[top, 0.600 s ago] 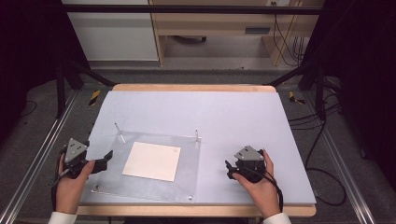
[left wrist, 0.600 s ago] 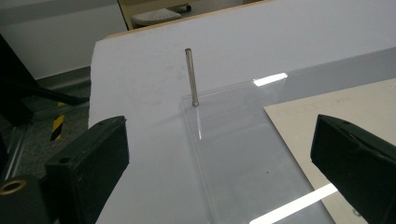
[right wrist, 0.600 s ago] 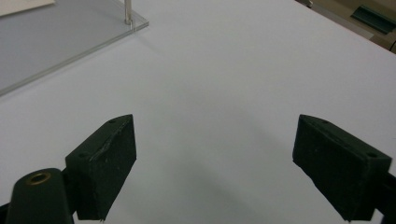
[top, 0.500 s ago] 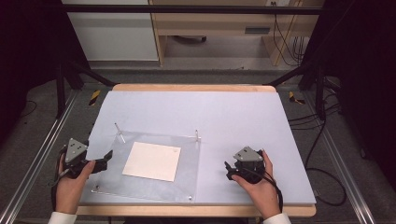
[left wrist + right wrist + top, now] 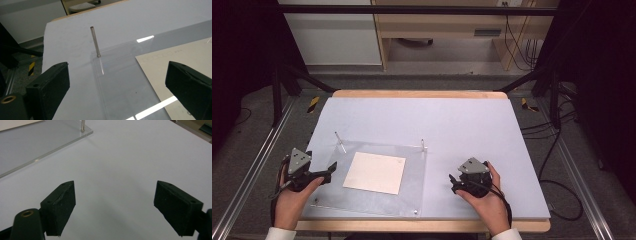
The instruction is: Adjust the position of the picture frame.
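Fingers [image 5: 331, 170] wide beside clear plate [image 5: 412, 200]

The table [image 5: 462, 125] top was pale lavender-grey with a light wooden edge. At its seven o'clock lay a clear acrylic plate [image 5: 414, 180] bearing a cream paper sheet [image 5: 374, 172] and silvery metal pins [image 5: 95, 41]. Both grippers, left [image 5: 326, 172] and right [image 5: 453, 182], were black with grey plates. Yellow-and-black striped tape [image 5: 313, 104] marked the floor at ten o'clock.
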